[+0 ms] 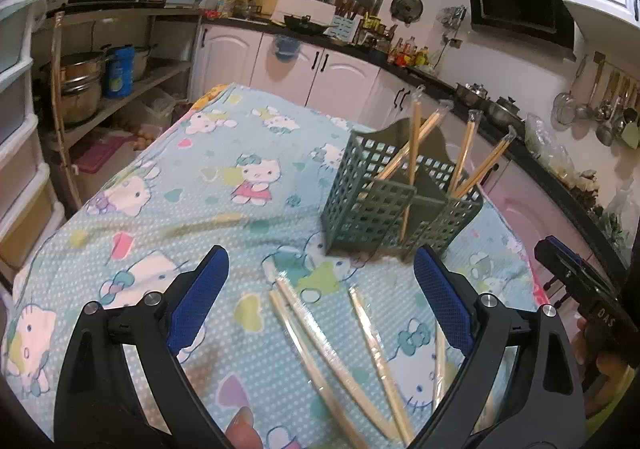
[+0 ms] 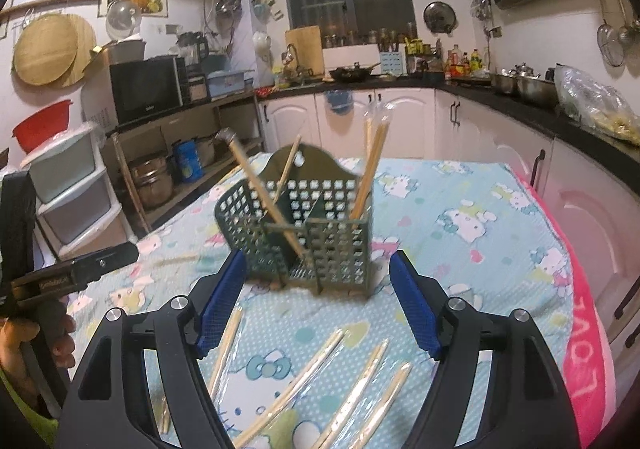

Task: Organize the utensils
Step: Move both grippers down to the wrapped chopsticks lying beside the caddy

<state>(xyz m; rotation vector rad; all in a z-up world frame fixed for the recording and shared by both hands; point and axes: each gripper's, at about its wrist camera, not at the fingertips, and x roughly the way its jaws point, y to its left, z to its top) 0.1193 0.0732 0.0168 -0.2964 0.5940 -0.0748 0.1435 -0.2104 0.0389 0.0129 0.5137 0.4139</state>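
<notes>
1. Chopsticks in clear wrappers (image 1: 320,345) lie loose on the near part of the bench (image 1: 180,177), on its cartoon-cat cloth, fanned out with their long axes running roughly near-to-far, their far ends leaning a little left in the left wrist view.
2. Green holder (image 1: 384,205), a perforated basket with dividers, stands upright beyond them, toward the far right of the bench; several wrapped pairs already stand slanted in its compartments.
3. Left gripper (image 1: 320,297) hangs above the loose sticks with its jaws spread wide and empty; most of the loose pairs lie directly between and below its blue pads.
4. Right gripper (image 2: 316,305) is also spread, a little less wide, and holds nothing; in its view the loose chopsticks (image 2: 352,381) sit below and slightly right of centre, with the holder (image 2: 316,233) straight ahead.
5. Both grippers look about equally near the pile. My judgement: since the sticks point along the reach, either hand can close across a pair, then carry it forward to the holder.
</notes>
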